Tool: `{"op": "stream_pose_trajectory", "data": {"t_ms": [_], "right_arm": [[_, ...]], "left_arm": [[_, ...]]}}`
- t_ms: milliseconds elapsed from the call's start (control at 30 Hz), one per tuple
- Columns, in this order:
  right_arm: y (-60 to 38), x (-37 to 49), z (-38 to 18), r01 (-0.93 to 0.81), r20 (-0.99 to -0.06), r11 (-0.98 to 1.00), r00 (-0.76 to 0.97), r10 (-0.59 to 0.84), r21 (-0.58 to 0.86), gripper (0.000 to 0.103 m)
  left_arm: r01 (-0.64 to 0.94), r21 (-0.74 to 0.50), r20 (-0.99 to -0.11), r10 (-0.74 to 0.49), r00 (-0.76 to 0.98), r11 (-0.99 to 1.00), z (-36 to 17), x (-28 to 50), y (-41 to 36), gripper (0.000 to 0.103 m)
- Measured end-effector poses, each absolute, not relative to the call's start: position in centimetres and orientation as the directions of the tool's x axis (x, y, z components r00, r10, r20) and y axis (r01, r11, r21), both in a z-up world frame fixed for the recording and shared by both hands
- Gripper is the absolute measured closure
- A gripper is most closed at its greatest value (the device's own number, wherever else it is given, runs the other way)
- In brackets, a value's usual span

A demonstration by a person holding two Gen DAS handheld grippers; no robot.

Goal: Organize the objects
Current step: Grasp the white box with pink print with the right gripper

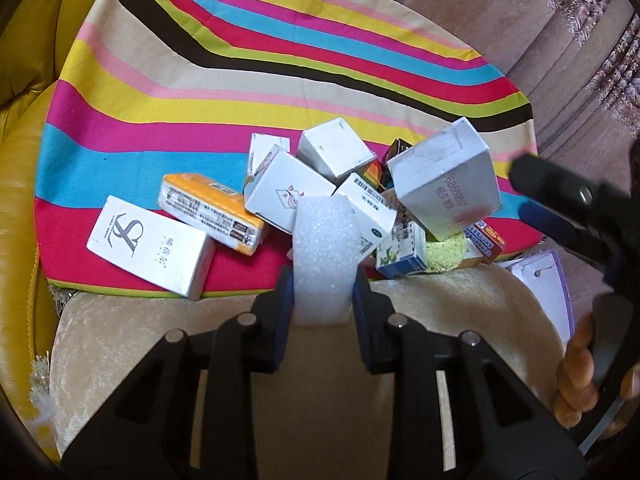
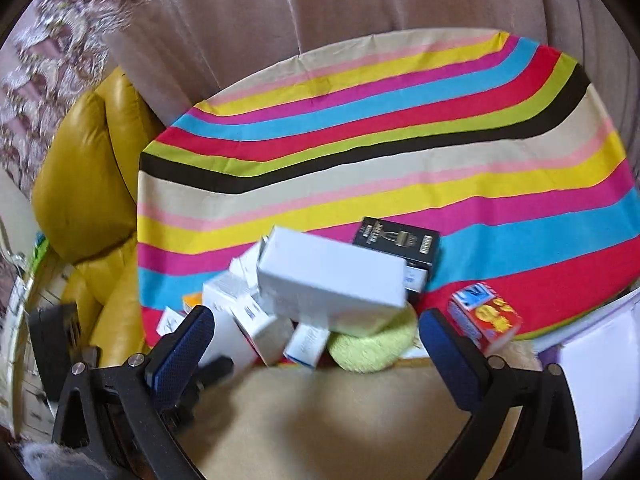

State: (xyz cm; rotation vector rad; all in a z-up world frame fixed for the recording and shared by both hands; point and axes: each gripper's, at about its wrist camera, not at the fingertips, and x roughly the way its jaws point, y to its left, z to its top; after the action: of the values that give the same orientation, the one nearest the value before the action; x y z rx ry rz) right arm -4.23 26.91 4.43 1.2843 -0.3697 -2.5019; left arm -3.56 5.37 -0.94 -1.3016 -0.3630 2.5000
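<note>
A pile of small cartons lies on the near part of a striped cloth [image 1: 240, 80]. My left gripper [image 1: 324, 284] is shut on a white foam block [image 1: 324, 256], held just in front of the pile. Left of it lie a white carton [image 1: 152, 244] and an orange-and-white pack [image 1: 212, 212]. A grey-white carton [image 1: 444, 180] tops the pile at the right. In the right wrist view my right gripper [image 2: 316, 328] stands open, nothing between its fingers, right in front of a large white carton [image 2: 332, 280], a yellow-green sponge [image 2: 372, 344], a black box [image 2: 396, 240] and a red-and-blue carton [image 2: 484, 316].
The striped cloth [image 2: 400, 140] covers a round surface by a mauve curtain [image 2: 320, 8]. A yellow leather cushion [image 2: 84, 184] lies at the left. A beige plush mat [image 1: 328, 384] sits under both grippers. White-and-purple paper [image 1: 548, 292] lies at the right, beside a hand [image 1: 576, 376].
</note>
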Motion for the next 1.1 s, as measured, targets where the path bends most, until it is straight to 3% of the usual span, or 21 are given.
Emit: {"op": "stream_pose_trajectory", "data": {"t_ms": [400,567,633,700,767,800,833,900,933,1100], "right_arm": [[25.9,-7.1,3.0,0.085,-0.778,-0.948,-0.552,-0.301,0.307,0.001],[26.4,-6.9,3.2,0.089,-0.77,-0.951,-0.567,-0.292,0.295,0.03],[26.9,-6.7,3.2,0.088,-0.768,-0.95,-0.569,-0.295,0.3,0.05],[27.2,-6.6,3.0,0.092,-0.768,-0.943,-0.559,-0.314,0.318,0.051],[27.7,-6.6,2.8,0.087,-0.765,-0.935,-0.551,-0.333,0.344,0.05],[28.0,-6.6,2.7,0.079,-0.762,-0.928,-0.548,-0.346,0.364,0.044],[28.4,-6.5,2.8,0.073,-0.754,-0.921,-0.551,-0.358,0.383,0.028],[28.9,-6.3,3.3,0.1,-0.728,-0.913,-0.572,-0.378,0.396,0.005],[28.7,-6.4,3.5,0.128,-0.728,-0.916,-0.569,-0.382,0.38,0.001],[27.6,-7.6,4.1,0.273,-0.778,-0.938,-0.533,-0.334,0.215,0.0]], "left_arm": [[-0.133,-0.363,-0.77,0.377,-0.514,-0.922,-1.2,-3.2,5.9,0.071],[-0.141,-0.332,-0.765,0.354,-0.538,-0.933,-0.5,-2.8,6.5,0.071],[-0.142,-0.326,-0.762,0.349,-0.546,-0.935,-0.4,-2.7,6.5,0.071],[-0.144,-0.322,-0.765,0.347,-0.543,-0.936,-0.5,-2.6,6.7,0.071],[-0.144,-0.323,-0.767,0.348,-0.54,-0.935,-0.7,-2.5,6.6,0.071],[-0.146,-0.322,-0.765,0.348,-0.542,-0.935,-0.6,-2.5,6.6,0.071],[-0.146,-0.322,-0.764,0.348,-0.543,-0.935,-0.6,-2.4,6.7,0.071],[-0.148,-0.321,-0.762,0.348,-0.546,-0.936,-0.6,-2.4,6.6,0.071],[-0.148,-0.321,-0.762,0.348,-0.546,-0.935,-0.7,-2.4,6.5,0.071],[-0.146,-0.327,-0.762,0.352,-0.544,-0.934,-0.8,-2.2,6.5,0.071]]}}
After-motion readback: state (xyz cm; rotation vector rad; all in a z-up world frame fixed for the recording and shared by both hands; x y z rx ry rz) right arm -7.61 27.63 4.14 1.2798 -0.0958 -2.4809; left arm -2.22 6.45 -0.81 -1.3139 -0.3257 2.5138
